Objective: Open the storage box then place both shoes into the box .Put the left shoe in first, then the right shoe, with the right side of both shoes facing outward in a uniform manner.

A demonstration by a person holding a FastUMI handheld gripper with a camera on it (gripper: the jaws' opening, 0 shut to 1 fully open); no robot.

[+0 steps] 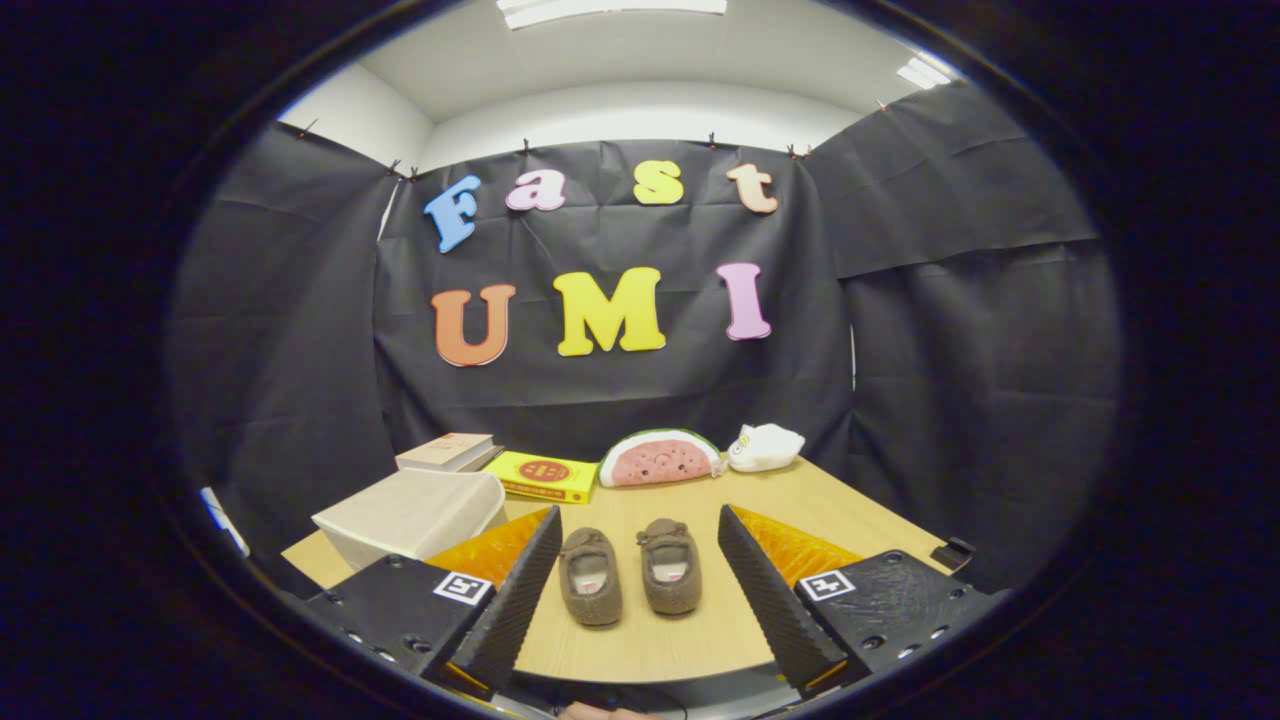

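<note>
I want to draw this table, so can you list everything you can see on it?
small brown slippers: two, brown, side by side on the table between the jaws.
closed storage box: one, beige, beyond the left finger.
stacked books: two, tan covers, behind the box.
flat yellow box: one, yellow with a red mark, beside the books.
watermelon-slice plush: one, pink and green, by the wall.
white plush toy: one, white, right of the watermelon.
wooden table: one, light wood.
gripper: one, jaws open, holding nothing.
</note>
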